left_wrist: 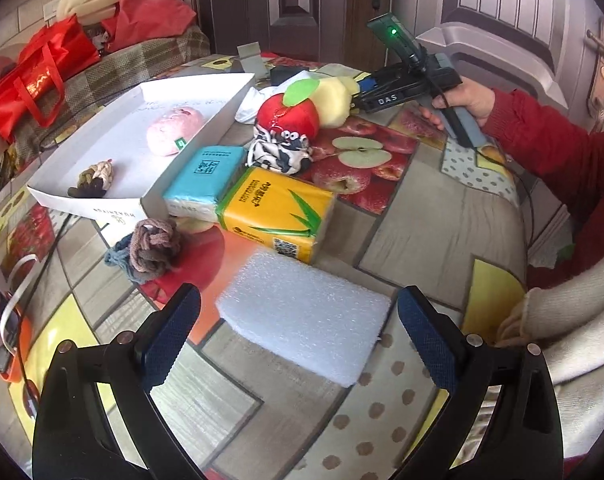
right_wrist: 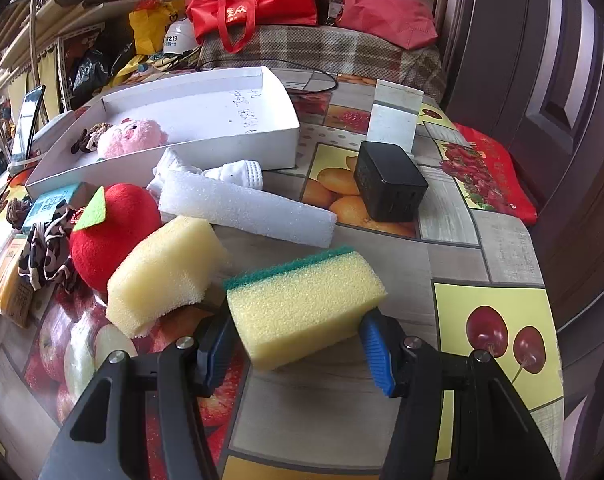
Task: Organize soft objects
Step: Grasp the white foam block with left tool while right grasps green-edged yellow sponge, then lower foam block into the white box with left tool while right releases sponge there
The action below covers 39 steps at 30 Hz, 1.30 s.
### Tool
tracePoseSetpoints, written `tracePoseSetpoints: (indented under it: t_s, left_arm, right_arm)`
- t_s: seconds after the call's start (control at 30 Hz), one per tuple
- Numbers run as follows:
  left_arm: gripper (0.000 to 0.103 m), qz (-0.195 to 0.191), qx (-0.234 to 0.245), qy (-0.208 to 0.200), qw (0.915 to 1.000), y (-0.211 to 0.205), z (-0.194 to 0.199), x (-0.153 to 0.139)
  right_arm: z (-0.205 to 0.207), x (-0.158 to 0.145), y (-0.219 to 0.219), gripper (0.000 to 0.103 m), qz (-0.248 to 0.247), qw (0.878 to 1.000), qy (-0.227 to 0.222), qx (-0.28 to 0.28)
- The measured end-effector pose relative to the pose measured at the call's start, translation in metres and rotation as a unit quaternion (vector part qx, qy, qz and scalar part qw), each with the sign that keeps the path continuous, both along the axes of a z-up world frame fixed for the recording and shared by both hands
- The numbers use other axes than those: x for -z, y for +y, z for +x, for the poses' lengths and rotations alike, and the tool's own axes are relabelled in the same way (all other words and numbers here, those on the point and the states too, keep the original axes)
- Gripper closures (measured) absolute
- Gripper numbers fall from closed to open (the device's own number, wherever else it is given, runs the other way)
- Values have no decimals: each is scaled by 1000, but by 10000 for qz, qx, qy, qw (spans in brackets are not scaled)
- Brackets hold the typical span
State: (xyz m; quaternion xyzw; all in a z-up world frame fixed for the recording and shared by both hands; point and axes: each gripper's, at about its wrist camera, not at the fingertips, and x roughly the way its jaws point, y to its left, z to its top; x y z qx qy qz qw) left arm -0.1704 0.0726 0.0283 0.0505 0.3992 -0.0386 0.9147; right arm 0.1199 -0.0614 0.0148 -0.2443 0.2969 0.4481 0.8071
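My left gripper (left_wrist: 299, 334) is open, its fingers either side of a white foam block (left_wrist: 304, 318) on the table, not touching it. My right gripper (right_wrist: 295, 350) has its jaws around a yellow sponge with a green top (right_wrist: 306, 300); contact is not clear. A plain yellow sponge (right_wrist: 161, 274), a red plush apple (right_wrist: 109, 232), a long white foam strip (right_wrist: 245, 210) and white socks (right_wrist: 229, 170) lie beyond it. A white box (right_wrist: 205, 120) holds a pink plush (right_wrist: 133, 136) and a braided toy (left_wrist: 95, 180).
Blue (left_wrist: 203, 180) and yellow (left_wrist: 275, 210) tissue packs, a cow-print cloth (left_wrist: 279, 150) and a knotted rope toy (left_wrist: 149, 250) lie beside the box. A black charger (right_wrist: 390, 186) and a white card (right_wrist: 394, 118) stand at the back. Red bags (right_wrist: 253, 0) sit behind the table.
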Motion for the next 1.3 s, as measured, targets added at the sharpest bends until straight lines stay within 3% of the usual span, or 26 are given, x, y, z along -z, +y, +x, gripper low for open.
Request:
tracePoseSetpoints:
  t_s: [0.07,0.17,0.23,0.3,0.37,0.4,0.5,0.6,0.7,0.93,1.13,1.17,1.23,1.3]
  left_arm:
    - [3,206,-129,107,9996,4,8,3]
    - [3,-274,-584,436,9970,16,14,9]
    - [3,-853,-1262,711,9858,27,12,14]
    - [3,-1477,-1928,827,9665,34,5,18]
    - [4,-1803,-2225,692,9556,32,2,15]
    - [4,-1829,-2281,625,9542,29,3,12]
    - [4,-1371,-2385,481,9602,13,19,6]
    - [6,-894,-2407,815,9630,1,38,18]
    - [7,-242,-2464,906,9646,-3,33,24]
    - [7,-384,-2679,1002,9575,31,-1,26]
    - [9,-313,-2219,881,9706,23,10,27]
    - [17,-285,-2082,799,9744,17,12,26]
    - [50,-224,-1728,613,9828,6,13,21]
    - [51,-198,-1634,527,9849,3,12,20]
  right_arm:
    - [-1,1,2,46,-55,10000,-25,-28]
    - [0,0,1,46,-52,10000,-32,-16]
    - [0,-1,0,46,-10,10000,-37,8]
    - [1,-1,-1,46,19,10000,-30,15]
    - [1,-1,-1,46,27,10000,-28,-1]
    - [0,-1,-1,46,29,10000,-33,-18]
    - [-3,-2,-2,46,69,9999,-56,-83]
    - [-2,-3,-4,46,127,9999,-25,-63]
    - [3,-3,-6,46,181,9998,74,59]
    - [9,-4,-10,46,281,9992,200,175]
    - [9,-3,-10,46,250,9993,178,203]
    - [11,-3,-10,46,248,9993,194,213]
    - [12,-3,-12,46,274,9991,209,250]
    - [13,-6,-17,46,392,9984,144,376]
